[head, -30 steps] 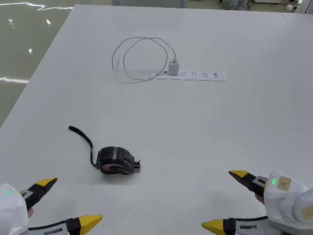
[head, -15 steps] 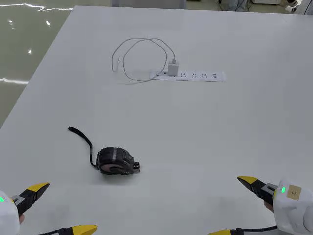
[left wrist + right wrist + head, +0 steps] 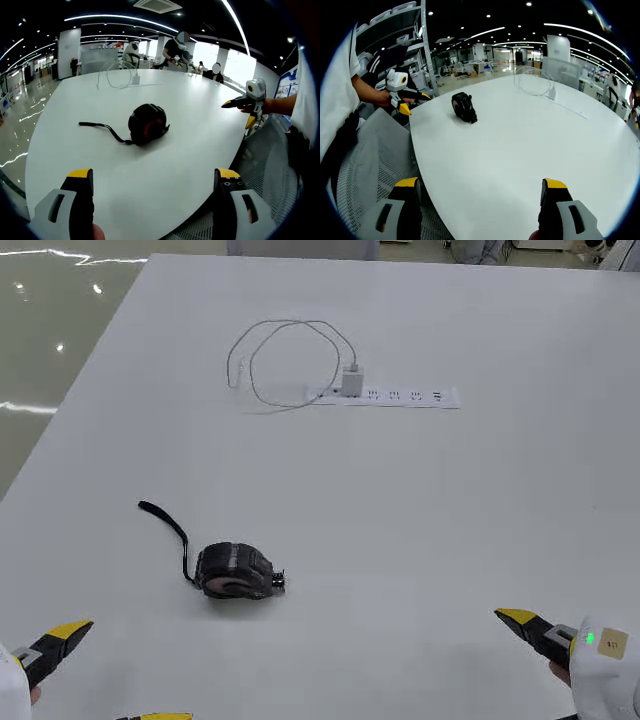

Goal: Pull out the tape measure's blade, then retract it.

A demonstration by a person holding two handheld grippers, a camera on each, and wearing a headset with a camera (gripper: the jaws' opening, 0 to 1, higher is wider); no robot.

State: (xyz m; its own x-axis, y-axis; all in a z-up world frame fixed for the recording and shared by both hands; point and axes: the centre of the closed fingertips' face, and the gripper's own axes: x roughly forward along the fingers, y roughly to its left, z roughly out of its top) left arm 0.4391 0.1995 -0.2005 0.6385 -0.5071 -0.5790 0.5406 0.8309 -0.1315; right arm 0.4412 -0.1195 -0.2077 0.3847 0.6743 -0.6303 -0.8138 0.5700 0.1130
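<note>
**Both grippers wide open and empty, tape measure lying on the table ahead of them**

The left gripper (image 3: 154,173) has its two yellow-tipped jaws spread far apart. They hold nothing and touch nothing, hanging at the near edge of the white table (image 3: 450,500). In the head view it is cut off at the bottom left corner, so little more than the jaw tips can be seen.

Ahead of it and a little to the right lies the tape measure (image 3: 236,571), a dark case resting on the table, well apart from either gripper. Its black strap (image 3: 170,525) trails away to the left and further back. The case mouth faces right; the blade tip there is too small to make out.

Further back, a thin white cable (image 3: 270,350) lies in loose loops and runs to a white charger (image 3: 354,378). The charger is plugged into the left end of a flat white power strip (image 3: 400,396), which stretches to the right.

The right gripper (image 3: 480,183) is just as wide open and just as empty, level with the left one at the near edge. In the head view one jaw and part of the white body show at the bottom right corner. Grey mesh (image 3: 375,145) lies below the table edge in both gripper views; what it belongs to is unclear
</note>
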